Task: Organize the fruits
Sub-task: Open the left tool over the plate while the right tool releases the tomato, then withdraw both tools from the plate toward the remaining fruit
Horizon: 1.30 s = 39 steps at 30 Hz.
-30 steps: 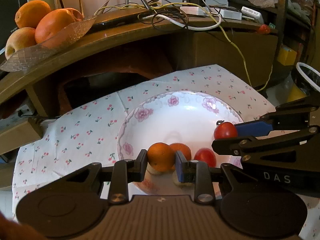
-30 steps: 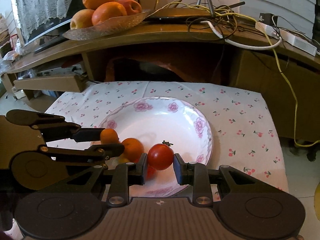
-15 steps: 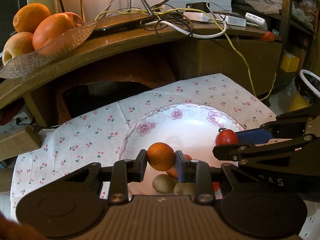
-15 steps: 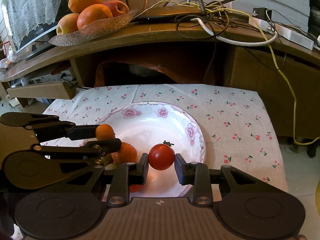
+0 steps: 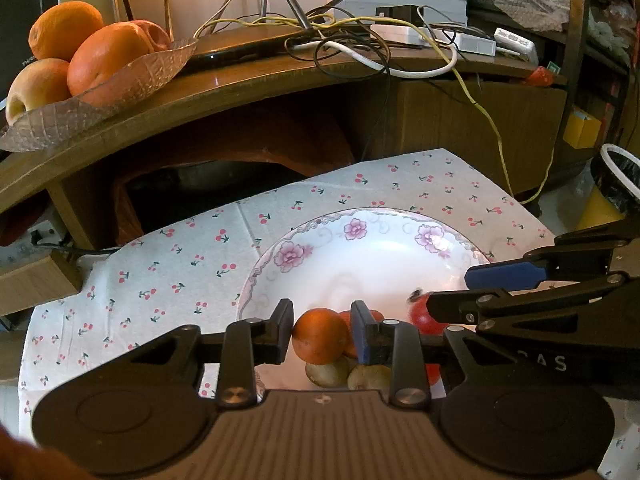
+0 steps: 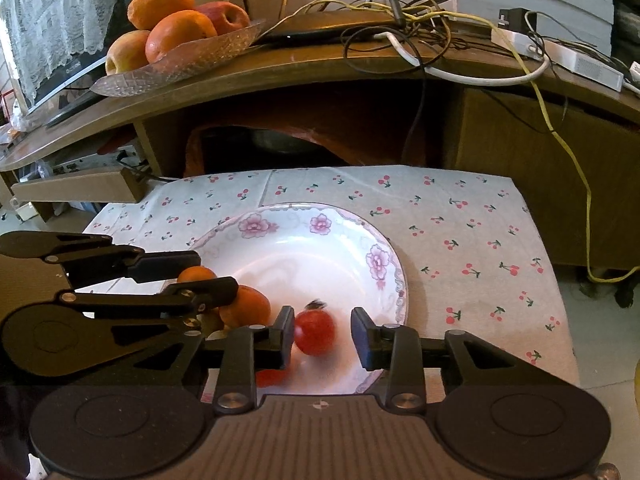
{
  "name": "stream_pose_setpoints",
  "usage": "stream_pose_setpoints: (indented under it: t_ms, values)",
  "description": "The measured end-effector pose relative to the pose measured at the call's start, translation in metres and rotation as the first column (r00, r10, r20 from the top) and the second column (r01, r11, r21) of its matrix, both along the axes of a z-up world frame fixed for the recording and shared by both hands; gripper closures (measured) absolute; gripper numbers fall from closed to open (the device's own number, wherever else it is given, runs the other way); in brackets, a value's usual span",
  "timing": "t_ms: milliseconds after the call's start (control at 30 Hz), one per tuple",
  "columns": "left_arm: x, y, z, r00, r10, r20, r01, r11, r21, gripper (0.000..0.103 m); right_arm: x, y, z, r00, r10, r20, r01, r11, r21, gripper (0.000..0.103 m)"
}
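Observation:
A white floral plate (image 5: 360, 216) (image 6: 320, 210) lies on a cherry-print cloth (image 6: 460, 220). My left gripper (image 5: 322, 328) is shut on a small orange (image 5: 318, 340) just above the plate's near edge. Beneath it lie another orange (image 6: 246, 306), two kiwis (image 5: 328, 374) and a red tomato (image 6: 272, 378). The jaws of my right gripper (image 6: 322, 328) are opening. A blurred tomato (image 6: 315, 332) sits between them, close to the left pad with a gap at the right pad. In the left wrist view the right gripper (image 5: 452, 290) reaches in from the right.
Behind the cloth, a curved wooden shelf (image 6: 320, 68) carries a glass dish (image 6: 192, 60) of oranges and apples and a tangle of cables (image 5: 360, 40). A lined bin (image 5: 616, 172) stands at the far right, and a wooden block (image 6: 76, 190) at the left.
The right gripper's jaws have spread and the tomato has come loose, sinking a little toward the plate. The left gripper still grips the small orange.

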State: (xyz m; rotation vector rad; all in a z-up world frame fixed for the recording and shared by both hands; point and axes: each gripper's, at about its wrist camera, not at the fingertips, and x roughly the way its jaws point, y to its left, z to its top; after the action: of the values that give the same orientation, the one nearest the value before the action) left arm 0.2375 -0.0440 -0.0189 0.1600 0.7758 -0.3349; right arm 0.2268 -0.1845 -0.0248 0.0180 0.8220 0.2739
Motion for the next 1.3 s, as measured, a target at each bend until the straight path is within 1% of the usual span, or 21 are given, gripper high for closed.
stream_pose_setpoints:
  t_ms: [133,267,400,733,1033,1300]
  values:
    - [-0.001,0.001,0.001,1.0,0.001,0.0,-0.001,1.0,0.0,0.066,-0.001,0.0,0.001,1.0,0.001,0.005,-0.001,1.0,0.0,0.067]
    - [-0.001,0.002,0.002,1.0,0.004,0.001,-0.004,1.0,-0.003,0.064,-0.003,-0.001,0.003,1.0,-0.004,0.015,0.004,1.0,0.003,0.064]
    - [-0.001,0.004,0.004,1.0,0.01,0.01,-0.01,1.0,-0.008,0.06,-0.005,-0.001,0.005,1.0,-0.004,0.024,0.004,1.0,0.007,0.064]
    - [0.0,0.015,0.013,0.999,0.044,0.031,-0.043,0.999,-0.031,0.06,-0.01,-0.003,0.009,0.999,-0.008,0.034,0.008,1.0,0.013,0.064]
    - [-0.009,0.031,0.026,0.995,0.082,0.052,-0.079,0.996,-0.052,0.059,-0.023,0.002,0.017,0.999,0.022,0.047,-0.023,1.0,0.02,0.064]
    - [-0.032,0.04,0.032,0.996,0.07,0.048,-0.068,0.997,-0.038,0.059,-0.041,0.014,0.02,0.996,0.086,0.037,-0.087,0.996,0.027,0.063]
